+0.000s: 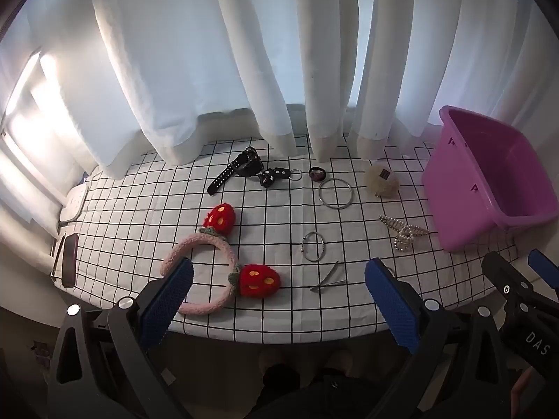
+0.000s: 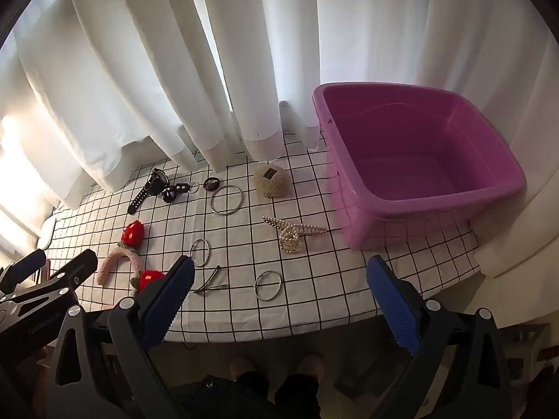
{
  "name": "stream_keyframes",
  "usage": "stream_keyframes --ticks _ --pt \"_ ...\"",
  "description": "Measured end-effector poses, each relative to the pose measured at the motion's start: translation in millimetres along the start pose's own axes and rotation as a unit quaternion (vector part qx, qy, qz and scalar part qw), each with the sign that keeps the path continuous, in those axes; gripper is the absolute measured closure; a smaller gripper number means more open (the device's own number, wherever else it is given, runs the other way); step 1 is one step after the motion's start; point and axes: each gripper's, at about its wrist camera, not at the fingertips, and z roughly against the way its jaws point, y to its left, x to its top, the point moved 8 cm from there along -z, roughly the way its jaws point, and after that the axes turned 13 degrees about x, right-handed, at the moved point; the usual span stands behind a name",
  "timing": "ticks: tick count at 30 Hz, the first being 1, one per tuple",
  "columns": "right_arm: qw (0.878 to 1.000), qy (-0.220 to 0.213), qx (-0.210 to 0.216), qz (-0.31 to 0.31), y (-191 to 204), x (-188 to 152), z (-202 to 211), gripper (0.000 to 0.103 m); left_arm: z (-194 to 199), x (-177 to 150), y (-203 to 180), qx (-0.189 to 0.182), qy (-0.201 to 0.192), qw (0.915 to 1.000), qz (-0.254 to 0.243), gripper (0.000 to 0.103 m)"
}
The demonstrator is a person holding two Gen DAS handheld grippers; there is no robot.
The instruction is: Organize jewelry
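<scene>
Jewelry lies spread over a grid-patterned tablecloth (image 1: 272, 317). A pink headband with red strawberries (image 1: 223, 269) sits just beyond my left gripper (image 1: 279, 276), which is open and empty above the near edge. Further out are a silver bracelet (image 1: 313, 246), a metal hair clip (image 1: 330, 277), a large silver bangle (image 1: 336, 193), a pearl clip (image 1: 403, 232), a fluffy beige clip (image 1: 381, 181) and a black studded strap (image 1: 241, 169). My right gripper (image 2: 279, 272) hangs open and empty over a small silver bangle (image 2: 268, 285). An empty purple tub (image 2: 436, 199) stands at the right.
White curtains (image 1: 279, 70) hang along the table's far side. A black keyring (image 1: 272, 176) and a small dark ring (image 1: 317, 174) lie near the strap. A dark phone-like slab (image 1: 70, 262) rests off the left edge. A person's feet (image 2: 276, 363) show below the table.
</scene>
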Motion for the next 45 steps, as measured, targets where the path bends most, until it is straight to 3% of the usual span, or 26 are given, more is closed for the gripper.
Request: stream_keyframes --ticks 45 --pt "1.0 -0.006 0.006 0.003 3 2 8 0.009 3 1 4 -0.005 0.0 1.0 0.005 0.006"
